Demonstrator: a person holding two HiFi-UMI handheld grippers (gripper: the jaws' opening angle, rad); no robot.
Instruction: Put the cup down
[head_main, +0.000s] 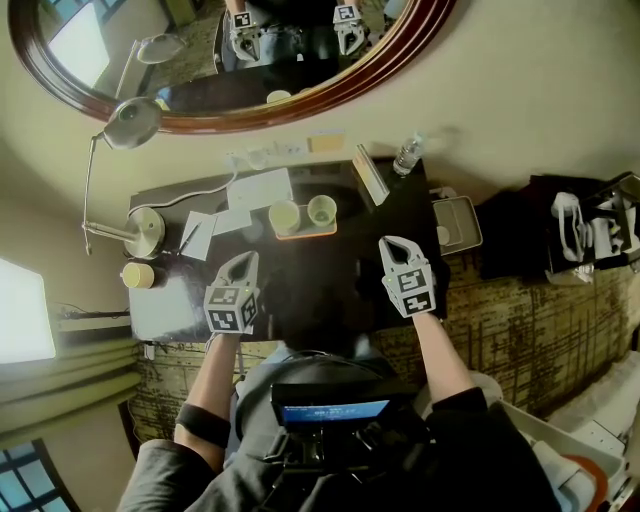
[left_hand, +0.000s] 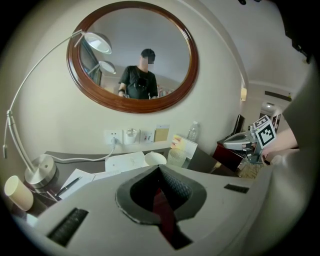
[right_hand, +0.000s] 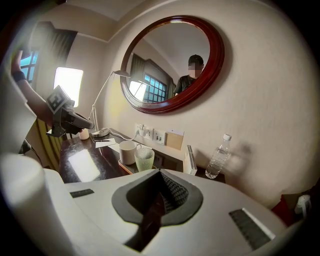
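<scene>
On the tray (head_main: 305, 234), green cup (head_main: 322, 209) well ahead of left gripper (head_main: 244, 261), right gripper (head_main: 393, 243), fingers (right_hand: 174, 192) closed, empty.

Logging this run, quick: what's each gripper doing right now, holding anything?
Left gripper: closed, empty.
Right gripper: closed, empty.

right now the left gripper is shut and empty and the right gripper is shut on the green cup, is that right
Not quite: the right gripper is shut but empty. The right gripper view shows the green cup standing on the tray beside the white cup. The left gripper is shut and empty, as you said.
</scene>
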